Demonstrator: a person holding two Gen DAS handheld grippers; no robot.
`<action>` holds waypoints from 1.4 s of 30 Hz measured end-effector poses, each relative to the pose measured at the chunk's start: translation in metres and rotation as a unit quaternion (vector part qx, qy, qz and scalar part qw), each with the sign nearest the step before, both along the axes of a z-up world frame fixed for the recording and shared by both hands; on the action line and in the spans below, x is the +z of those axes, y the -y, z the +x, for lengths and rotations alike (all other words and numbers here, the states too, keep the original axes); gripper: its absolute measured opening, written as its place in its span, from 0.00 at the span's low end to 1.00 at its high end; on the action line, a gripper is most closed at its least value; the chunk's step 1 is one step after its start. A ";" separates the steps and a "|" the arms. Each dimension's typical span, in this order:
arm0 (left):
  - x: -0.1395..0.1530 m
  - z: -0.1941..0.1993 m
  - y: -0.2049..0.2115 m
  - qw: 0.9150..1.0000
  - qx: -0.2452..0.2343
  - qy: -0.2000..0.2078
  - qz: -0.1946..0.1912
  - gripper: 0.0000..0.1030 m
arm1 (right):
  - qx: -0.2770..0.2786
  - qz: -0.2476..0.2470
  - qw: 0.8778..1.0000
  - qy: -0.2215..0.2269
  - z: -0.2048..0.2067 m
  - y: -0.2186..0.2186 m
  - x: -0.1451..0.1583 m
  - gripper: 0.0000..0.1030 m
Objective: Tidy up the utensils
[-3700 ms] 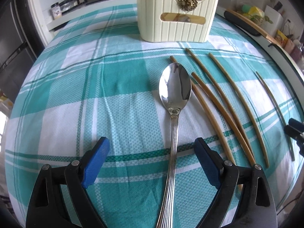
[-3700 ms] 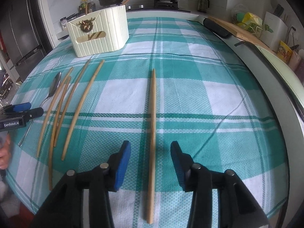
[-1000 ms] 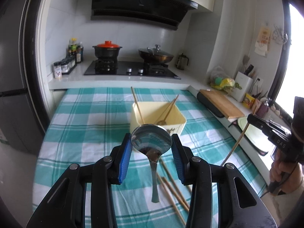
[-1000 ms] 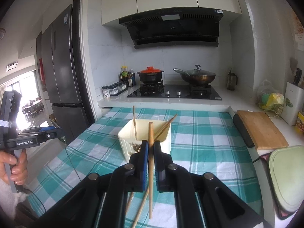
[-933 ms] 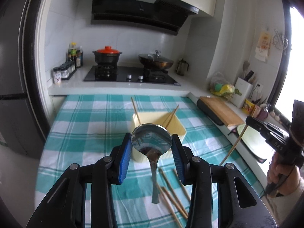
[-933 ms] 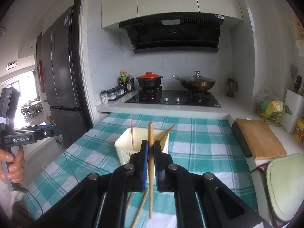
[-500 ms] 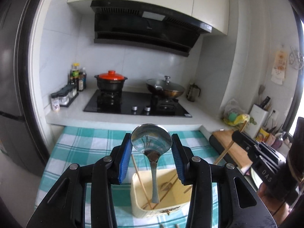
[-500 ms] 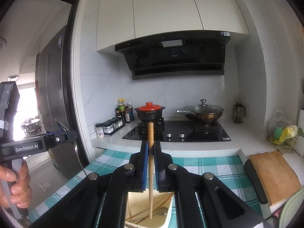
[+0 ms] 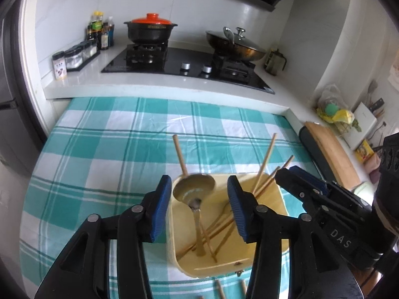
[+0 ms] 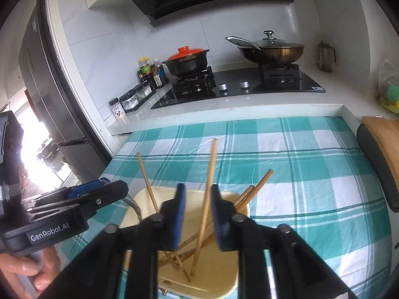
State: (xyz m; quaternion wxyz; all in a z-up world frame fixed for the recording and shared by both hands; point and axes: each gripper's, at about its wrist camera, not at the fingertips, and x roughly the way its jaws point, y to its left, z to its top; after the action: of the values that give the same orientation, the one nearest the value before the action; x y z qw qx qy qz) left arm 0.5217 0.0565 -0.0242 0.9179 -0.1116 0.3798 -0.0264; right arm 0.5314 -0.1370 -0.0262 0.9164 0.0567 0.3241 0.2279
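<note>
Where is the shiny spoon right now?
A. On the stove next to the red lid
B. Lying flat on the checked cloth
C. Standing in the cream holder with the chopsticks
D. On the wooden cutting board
C: the spoon stands handle-down inside the cream holder among the chopsticks, its bowl sticking up between the open pads of the left gripper.

Teal-and-white checked tablecloth, cream holder, blue-padded tool.

White tiled wall, black hob, fridge w/ daylight beside.
</note>
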 end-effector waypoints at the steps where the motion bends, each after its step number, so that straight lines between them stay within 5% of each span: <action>1: 0.005 -0.007 -0.003 1.000 0.002 0.005 0.005 0.61 | -0.002 -0.002 1.000 0.011 -0.007 0.003 0.008 0.52; 7: 0.024 -0.087 -0.028 0.998 -0.018 0.015 0.054 0.81 | 0.024 -0.049 0.998 0.027 -0.076 0.017 0.033 0.52; 13: -0.004 -0.191 -0.043 0.994 -0.033 -0.024 0.102 0.81 | 0.081 -0.108 0.991 0.021 -0.183 0.040 0.004 0.52; 20: -0.036 -0.280 -0.020 0.998 -0.008 0.000 0.061 0.85 | 0.038 -0.154 0.987 0.023 -0.278 0.065 -0.052 0.52; 28: -0.068 -0.314 0.028 0.999 -0.016 0.019 0.024 0.85 | -0.061 -0.118 0.990 0.043 -0.346 0.079 -0.086 0.53; 42: -0.083 -0.339 0.047 0.999 -0.017 0.017 0.044 0.85 | -0.078 -0.101 0.991 0.051 -0.356 0.071 -0.091 0.53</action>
State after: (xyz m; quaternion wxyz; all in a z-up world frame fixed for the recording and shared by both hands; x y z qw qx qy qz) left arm 0.1832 0.0095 -0.1075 0.9276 -0.0644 0.3670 -0.0277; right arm 0.1754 -0.2081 -0.1172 0.9475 -0.0229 0.2935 0.1245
